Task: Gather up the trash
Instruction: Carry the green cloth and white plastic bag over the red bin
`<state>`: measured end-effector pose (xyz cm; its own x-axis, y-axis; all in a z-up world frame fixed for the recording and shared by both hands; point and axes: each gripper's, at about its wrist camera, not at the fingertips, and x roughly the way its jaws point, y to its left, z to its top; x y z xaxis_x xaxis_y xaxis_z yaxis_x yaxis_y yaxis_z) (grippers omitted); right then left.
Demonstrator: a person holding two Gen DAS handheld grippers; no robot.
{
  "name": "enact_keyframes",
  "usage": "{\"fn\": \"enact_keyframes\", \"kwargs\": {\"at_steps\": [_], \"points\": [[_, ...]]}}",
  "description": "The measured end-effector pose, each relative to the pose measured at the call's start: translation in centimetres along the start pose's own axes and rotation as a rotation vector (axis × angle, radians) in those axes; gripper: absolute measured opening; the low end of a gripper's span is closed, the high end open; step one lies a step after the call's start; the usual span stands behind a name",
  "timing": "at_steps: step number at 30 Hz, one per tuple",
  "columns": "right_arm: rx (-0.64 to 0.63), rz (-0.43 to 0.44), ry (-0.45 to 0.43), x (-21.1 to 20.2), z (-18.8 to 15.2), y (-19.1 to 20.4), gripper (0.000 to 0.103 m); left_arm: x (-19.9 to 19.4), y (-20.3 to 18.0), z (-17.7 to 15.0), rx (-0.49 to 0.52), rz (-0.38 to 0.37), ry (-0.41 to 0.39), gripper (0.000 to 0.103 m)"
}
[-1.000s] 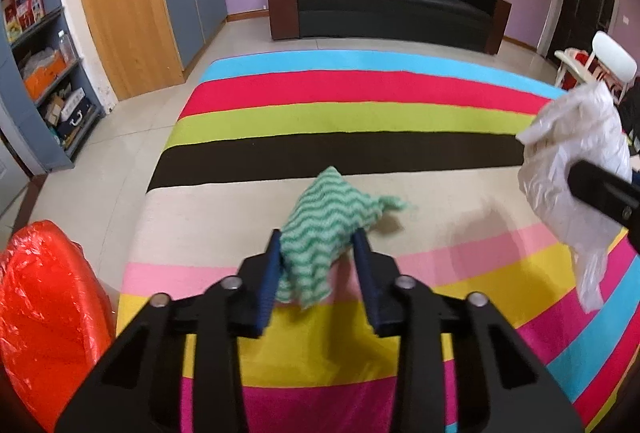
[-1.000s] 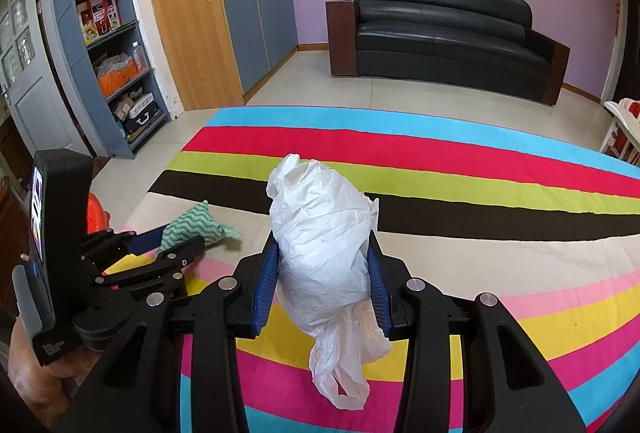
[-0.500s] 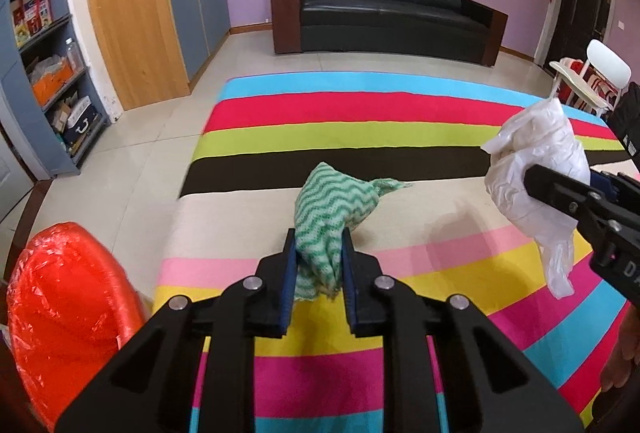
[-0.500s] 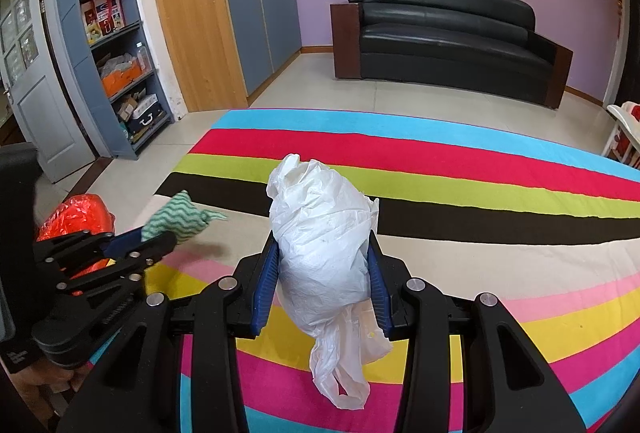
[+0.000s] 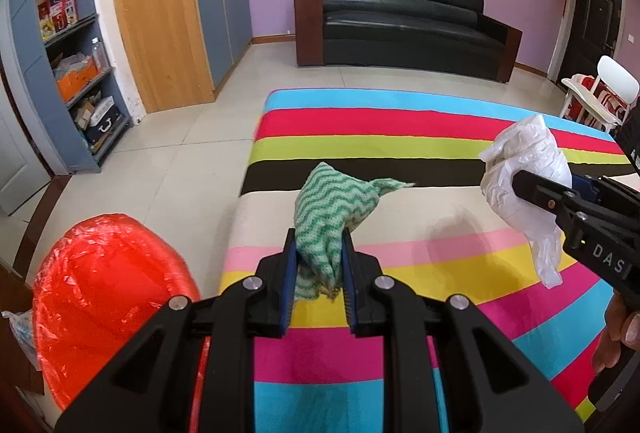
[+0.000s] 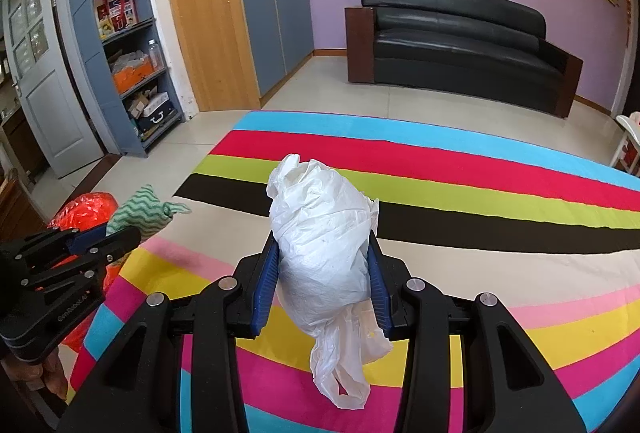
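Above the striped rug [image 5: 400, 121], the left hand-held gripper [image 5: 319, 265] has just clamped nearly closed on a green zigzag cloth [image 5: 328, 209], near the rug's left edge beside a red-lined bin [image 5: 104, 285]. The right hand-held gripper [image 6: 322, 281], partly open, grips a crumpled white plastic bag [image 6: 324, 245].

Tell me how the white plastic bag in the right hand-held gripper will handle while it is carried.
The white plastic bag looks floppy: its tail droops below the right hand-held gripper. It is probably light, since it bulges crumpled between the pads. Its thin film seems slippery, so it may slide out.
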<state>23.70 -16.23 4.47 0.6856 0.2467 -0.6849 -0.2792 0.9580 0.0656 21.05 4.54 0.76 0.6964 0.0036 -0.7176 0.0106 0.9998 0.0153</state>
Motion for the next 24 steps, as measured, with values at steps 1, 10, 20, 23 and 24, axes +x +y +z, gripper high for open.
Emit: {"fn": "enact_keyframes", "kwargs": {"at_steps": [1, 10, 20, 23, 24], "points": [[-0.004, 0.002, -0.001, 0.0, 0.1, 0.2, 0.039, -0.3, 0.2, -0.1, -0.004, 0.003, -0.002, 0.02], [-0.035, 0.02, -0.011, 0.0, 0.6, 2.3, 0.039, -2.0, 2.1, -0.4, -0.026, 0.037, -0.015, 0.02], [-0.071, 0.058, -0.019, 0.2, 0.9, 5.3, 0.039, -4.2, 5.5, -0.7, -0.062, 0.072, -0.036, 0.02], [-0.08, 0.067, -0.017, 0.4, 1.1, 6.2, 0.039, -4.9, 6.6, -1.1, -0.074, 0.086, -0.04, 0.02], [-0.082, 0.07, -0.017, 0.5, 1.1, 6.4, 0.039, -5.1, 7.0, -1.1, -0.08, 0.091, -0.041, 0.02]]}}
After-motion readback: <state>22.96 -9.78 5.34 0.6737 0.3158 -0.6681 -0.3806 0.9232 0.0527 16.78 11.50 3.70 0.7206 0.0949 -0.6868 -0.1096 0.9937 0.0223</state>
